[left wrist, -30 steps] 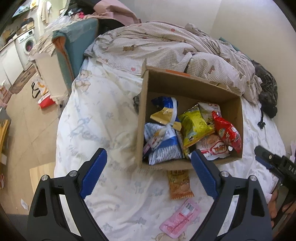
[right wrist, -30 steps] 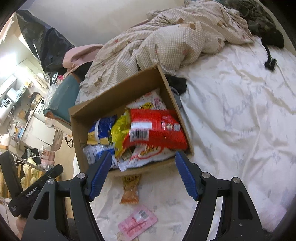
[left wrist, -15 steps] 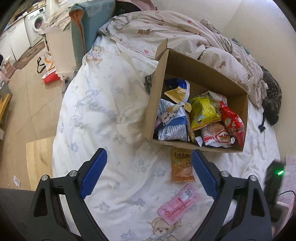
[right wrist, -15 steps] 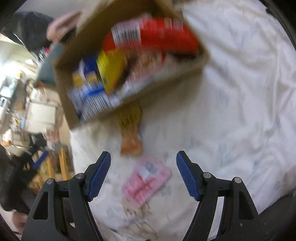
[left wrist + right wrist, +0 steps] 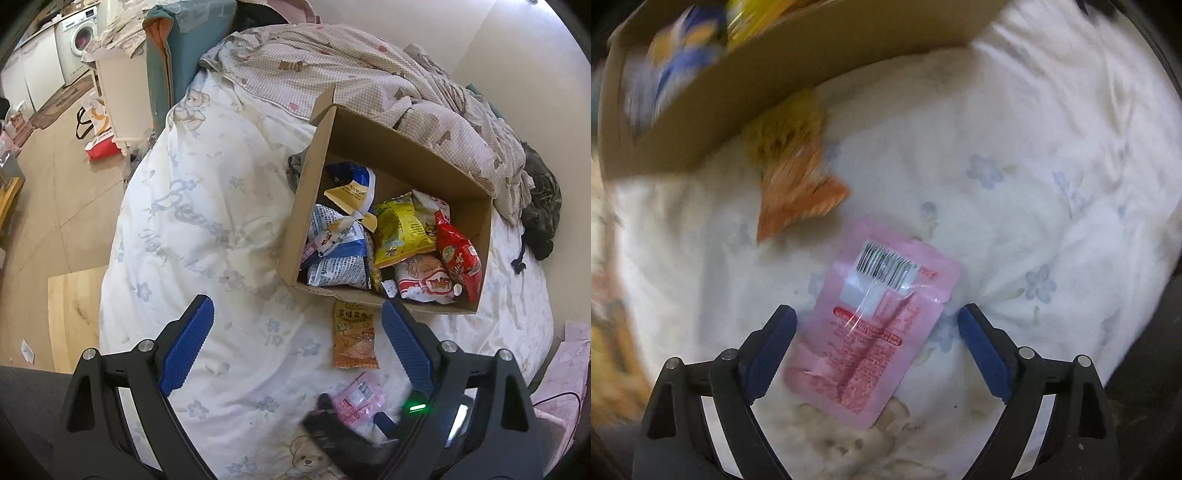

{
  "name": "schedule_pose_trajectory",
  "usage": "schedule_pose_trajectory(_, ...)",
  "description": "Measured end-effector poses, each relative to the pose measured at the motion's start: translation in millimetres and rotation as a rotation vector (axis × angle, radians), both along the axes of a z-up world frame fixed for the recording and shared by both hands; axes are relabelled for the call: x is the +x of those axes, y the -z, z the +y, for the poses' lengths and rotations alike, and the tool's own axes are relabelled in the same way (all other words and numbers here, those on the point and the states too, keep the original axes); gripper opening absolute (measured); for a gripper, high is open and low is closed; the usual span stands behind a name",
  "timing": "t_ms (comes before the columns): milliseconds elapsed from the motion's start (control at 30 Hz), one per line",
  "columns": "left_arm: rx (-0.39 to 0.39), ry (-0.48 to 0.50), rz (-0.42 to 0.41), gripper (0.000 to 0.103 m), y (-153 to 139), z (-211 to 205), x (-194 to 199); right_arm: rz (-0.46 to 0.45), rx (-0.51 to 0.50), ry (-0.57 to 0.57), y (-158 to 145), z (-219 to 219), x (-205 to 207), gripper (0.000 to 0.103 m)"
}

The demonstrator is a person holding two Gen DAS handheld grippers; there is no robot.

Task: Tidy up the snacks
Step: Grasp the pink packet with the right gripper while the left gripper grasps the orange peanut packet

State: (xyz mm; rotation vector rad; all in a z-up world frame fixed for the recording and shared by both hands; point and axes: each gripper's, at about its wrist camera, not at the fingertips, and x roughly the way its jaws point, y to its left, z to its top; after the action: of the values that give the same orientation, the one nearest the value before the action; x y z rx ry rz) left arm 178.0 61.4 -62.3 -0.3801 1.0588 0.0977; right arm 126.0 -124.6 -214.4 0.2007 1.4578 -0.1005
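A white flowered bedspread (image 5: 207, 229) carries a cardboard box (image 5: 306, 206), orange packet (image 5: 354, 338), pink sachet (image 5: 875, 328) (apparently flat).

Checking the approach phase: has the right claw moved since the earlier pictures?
Yes. The right claw has come down away from the cardboard box and now straddles the pink packet, its jaws opening.

We see a bed (image 5: 207, 206) under a white floral sheet, a checked bear-print quilt (image 5: 369, 81) bunched against a plain cream wall (image 5: 424, 22). Beyond a tan floor (image 5: 66, 177) stands a washing machine (image 5: 79, 37).
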Motion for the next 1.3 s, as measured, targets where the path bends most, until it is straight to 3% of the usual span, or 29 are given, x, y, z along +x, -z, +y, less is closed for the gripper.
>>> schedule_pose_trajectory(133, -0.023, -0.015, -0.004, 0.090, -2.2, 6.0, -3.0, -0.077, -0.088, -0.155, 0.3, 15.2, -11.8, 0.090)
schedule_pose_trajectory(300, -0.042, -0.023, -0.006, 0.090, -4.2, 7.8, -3.2, -0.047, -0.024, -0.253, -5.8, -2.3, -19.8, 0.057)
schedule_pose_trajectory(400, -0.041, -0.021, -0.007, 0.090, -4.6, 5.8, -2.0, -0.018, 0.105, -0.251, -13.1, -23.6, -16.5, 0.039)
schedule_pose_trajectory(667, -0.008, 0.019, 0.046, 0.090, 12.9, -7.8, 0.0, -0.048, 0.198, -0.228, -37.9, -71.7, 0.5, 0.035)
schedule_pose_trajectory(800, -0.012, 0.068, 0.118, 0.090, 36.2, -23.8, 4.7, -0.107, 0.214, -0.203, -54.9, -88.4, 12.4, 0.035)
schedule_pose_trajectory(1033, 0.045, 0.249, 0.212, 0.090, 87.7, -84.1, 22.0, -0.177, 0.274, -0.099, -68.4, -125.1, 31.2, 0.035)
schedule_pose_trajectory(1300, 0.036, 0.297, 0.285, 0.086, 130.2, -118.5, 32.0, -0.198, 0.304, -0.047, -77.5, -144.3, 33.9, 0.035)
